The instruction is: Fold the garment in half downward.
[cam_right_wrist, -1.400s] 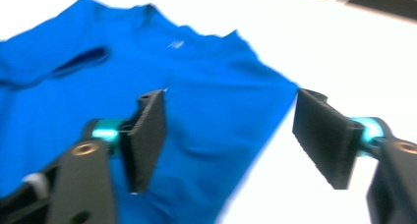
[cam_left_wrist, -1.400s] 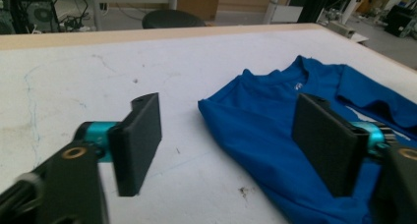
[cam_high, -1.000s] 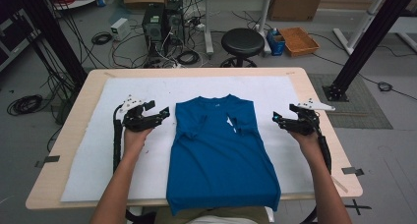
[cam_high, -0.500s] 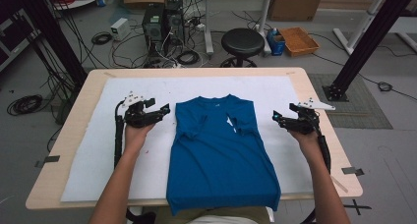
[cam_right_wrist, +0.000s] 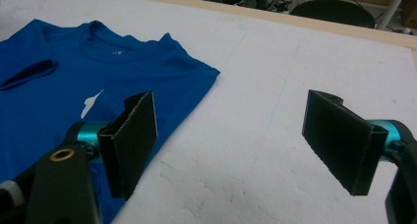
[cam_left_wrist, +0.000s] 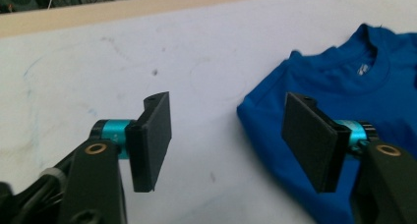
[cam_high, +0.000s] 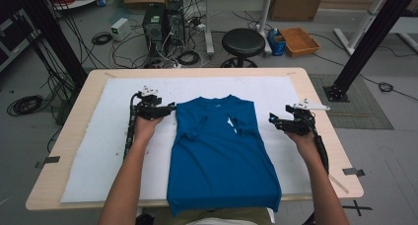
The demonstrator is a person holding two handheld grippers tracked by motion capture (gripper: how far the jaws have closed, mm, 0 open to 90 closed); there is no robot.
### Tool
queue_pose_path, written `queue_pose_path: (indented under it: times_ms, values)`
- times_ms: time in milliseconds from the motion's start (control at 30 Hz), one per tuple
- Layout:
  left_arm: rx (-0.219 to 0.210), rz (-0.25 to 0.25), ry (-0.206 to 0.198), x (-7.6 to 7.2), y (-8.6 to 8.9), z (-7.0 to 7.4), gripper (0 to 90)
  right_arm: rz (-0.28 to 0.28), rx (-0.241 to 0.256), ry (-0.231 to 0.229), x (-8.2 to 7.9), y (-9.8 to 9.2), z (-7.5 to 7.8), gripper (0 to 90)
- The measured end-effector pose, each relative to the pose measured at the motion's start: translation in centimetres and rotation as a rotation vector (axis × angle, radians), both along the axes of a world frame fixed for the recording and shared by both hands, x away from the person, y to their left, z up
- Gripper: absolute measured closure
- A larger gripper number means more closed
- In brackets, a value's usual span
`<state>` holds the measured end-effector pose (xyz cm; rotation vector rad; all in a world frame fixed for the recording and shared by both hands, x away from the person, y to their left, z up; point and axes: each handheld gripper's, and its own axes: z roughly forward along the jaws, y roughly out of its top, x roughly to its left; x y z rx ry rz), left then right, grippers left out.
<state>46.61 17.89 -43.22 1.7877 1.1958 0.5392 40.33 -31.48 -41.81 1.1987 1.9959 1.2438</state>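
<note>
Blue shirt point(cam_high: 222, 151) lies flat mid-surface point(cam_high: 98, 151), sleeves folded inward, hem over the near edge. Left hand-held gripper point(cam_high: 165, 109) at its shoulder and right hand-held gripper point(cam_high: 275, 120) just beside it both stand apart, empty. Risk: a shallow pinch may catch one layer, bunching the fold

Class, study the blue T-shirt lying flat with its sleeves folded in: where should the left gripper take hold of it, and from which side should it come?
Probably the shoulder corner of the blue T-shirt nearest the left gripper. Come in from the shirt's outer left side, low over the white mat: the jaws stand open, and that edge lies free on the mat, so one jaw could slide under it.
</note>
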Motion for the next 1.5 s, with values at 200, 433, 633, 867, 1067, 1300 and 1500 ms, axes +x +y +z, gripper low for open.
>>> queue_pose_path:
  times_ms: [200,433,633,867,1067,1300,1500]
  values:
    - [0.087,-0.021,0.059,1.5,-1.9,-1.5,40.0,0.014,-0.005,0.016,0.4,0.4,-0.4,20.6]
    - [0.142,-0.057,0.066,1.5,-2.5,-1.8,73.3,0.013,-0.016,0.075,1.6,1.1,-1.4,20.7]
    - [0.112,-0.07,0.066,1.5,-2.2,-1.8,87.6,-0.012,-0.032,0.145,4.9,2.7,-1.6,25.7]
    - [0.051,-0.072,0.07,1.5,-1.7,-1.8,88.0,-0.032,-0.077,0.224,9.3,6.0,-2.7,43.5]
    - [-0.023,-0.08,0.07,1.4,-1.1,-1.7,88.0,-0.001,-0.108,0.212,10.3,7.5,-3.2,78.0]
    - [-0.168,-0.09,0.005,0.2,-0.3,0.6,88.2,0.025,-0.046,0.167,9.3,7.2,-1.8,88.1]
    - [-0.253,-0.132,-0.098,-2.1,0.5,4.0,88.2,0.07,0.023,0.062,6.6,6.8,1.0,88.1]
